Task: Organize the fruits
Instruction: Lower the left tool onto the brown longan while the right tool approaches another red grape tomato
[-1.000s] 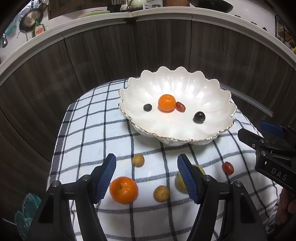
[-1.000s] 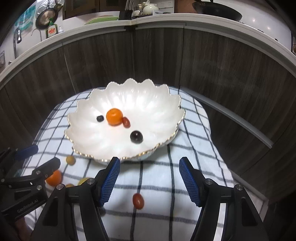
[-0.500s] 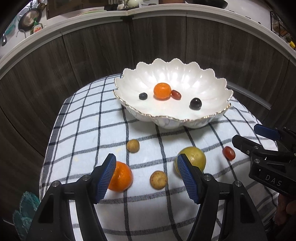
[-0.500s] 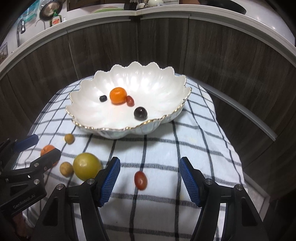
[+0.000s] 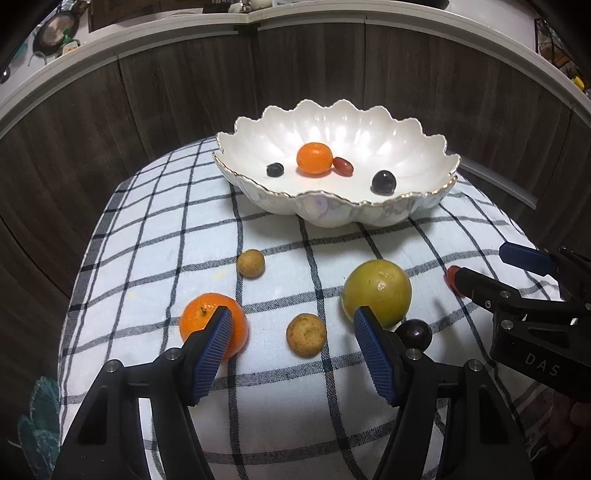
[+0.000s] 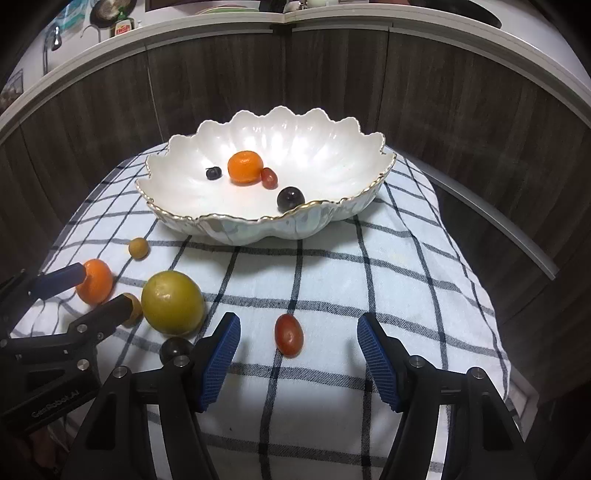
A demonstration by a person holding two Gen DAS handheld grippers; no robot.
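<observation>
A white scalloped bowl (image 5: 436,192) on the checked cloth (image 5: 155,236) holds a mandarin (image 5: 314,158), a red grape, a blueberry and a dark grape. My left gripper (image 5: 291,317) hangs low over the cloth, its jaws closing. A small brown fruit (image 5: 306,334) lies between its fingers, untouched. A mandarin (image 5: 207,321) lies at its left finger, a yellow-green fruit (image 5: 376,290) and a dark grape (image 5: 413,332) at its right one. My right gripper (image 6: 298,323) is open around a red grape tomato (image 6: 289,335), pads apart from it.
Another small brown fruit (image 5: 250,263) lies on the cloth nearer the bowl. Dark wood cabinet fronts (image 5: 110,122) curve behind the clothed surface, under a pale countertop edge (image 6: 332,18). The cloth drops off at the left and right sides.
Both grippers have sunk toward the cloth and come closer to the loose fruit. The brown fruit now lies between the left fingers, the red tomato between the right ones. A dark grape has come into view.
</observation>
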